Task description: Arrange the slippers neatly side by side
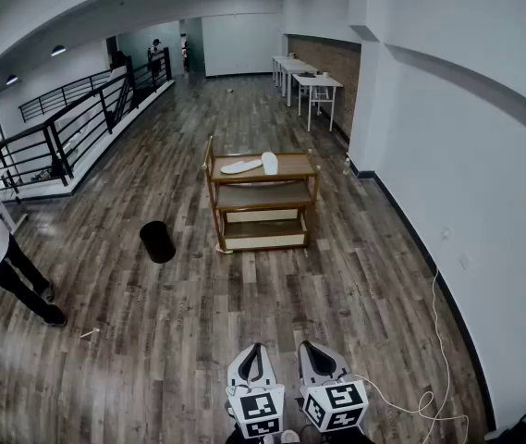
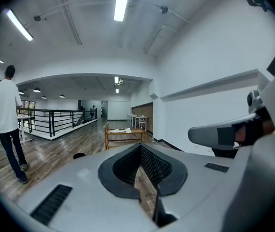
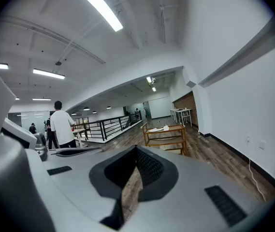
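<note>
Head view: the slippers (image 1: pixel 242 166) lay splayed at an angle on the top shelf of the wooden cart (image 1: pixel 292 176), across the room. The left gripper (image 1: pixel 254 357) and right gripper (image 1: pixel 314 353) waited side by side, jaws together and empty, probably because the approach had not begun.

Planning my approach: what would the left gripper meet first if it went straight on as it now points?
Probably bare floor, then the wooden cart; nothing stands between, though depth is unclear.
</note>
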